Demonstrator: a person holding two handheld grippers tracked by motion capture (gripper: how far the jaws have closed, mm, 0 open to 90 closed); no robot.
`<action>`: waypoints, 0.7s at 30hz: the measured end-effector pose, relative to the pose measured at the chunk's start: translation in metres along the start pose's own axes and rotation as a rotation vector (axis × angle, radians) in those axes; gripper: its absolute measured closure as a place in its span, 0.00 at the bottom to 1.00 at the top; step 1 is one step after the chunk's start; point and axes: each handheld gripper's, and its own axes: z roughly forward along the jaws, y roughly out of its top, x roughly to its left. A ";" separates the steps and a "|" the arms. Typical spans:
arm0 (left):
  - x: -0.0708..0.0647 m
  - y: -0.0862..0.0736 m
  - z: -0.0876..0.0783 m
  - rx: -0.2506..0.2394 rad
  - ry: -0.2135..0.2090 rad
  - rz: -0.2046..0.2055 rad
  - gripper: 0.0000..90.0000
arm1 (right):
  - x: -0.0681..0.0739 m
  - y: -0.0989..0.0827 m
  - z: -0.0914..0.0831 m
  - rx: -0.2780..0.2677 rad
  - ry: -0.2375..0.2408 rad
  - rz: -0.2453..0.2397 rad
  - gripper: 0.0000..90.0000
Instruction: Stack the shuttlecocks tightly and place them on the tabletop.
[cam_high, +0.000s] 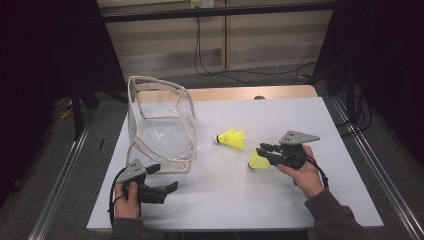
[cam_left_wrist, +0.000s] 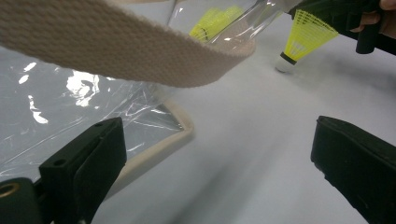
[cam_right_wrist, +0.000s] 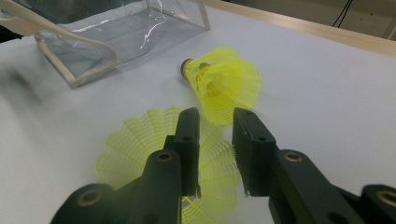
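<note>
Right gripper (cam_high: 265, 150) has its jaws slightly apart at a shuttlecock (cam_high: 257, 161) skirt mid-table, pads not pressing. It should close gently on the rim before lifting toward the bag (cam_high: 161, 125). Left gripper (cam_high: 162, 178) sits spread wide, empty, by the bag near the left edge.

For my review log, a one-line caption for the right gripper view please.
Right gripper with one finger inside a yellow shuttlecock's skirt, a second shuttlecock and a clear bag beyond.
</note>
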 end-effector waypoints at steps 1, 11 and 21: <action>0.000 0.000 0.000 0.000 0.000 0.000 0.04 | 0.000 0.000 0.000 -0.001 -0.003 -0.002 0.80; 0.000 0.000 0.000 0.002 0.001 -0.001 0.04 | -0.001 0.000 -0.001 0.001 -0.024 -0.011 0.79; 0.000 0.000 0.000 0.003 0.002 0.000 0.04 | -0.001 0.000 -0.002 -0.002 -0.047 -0.025 0.74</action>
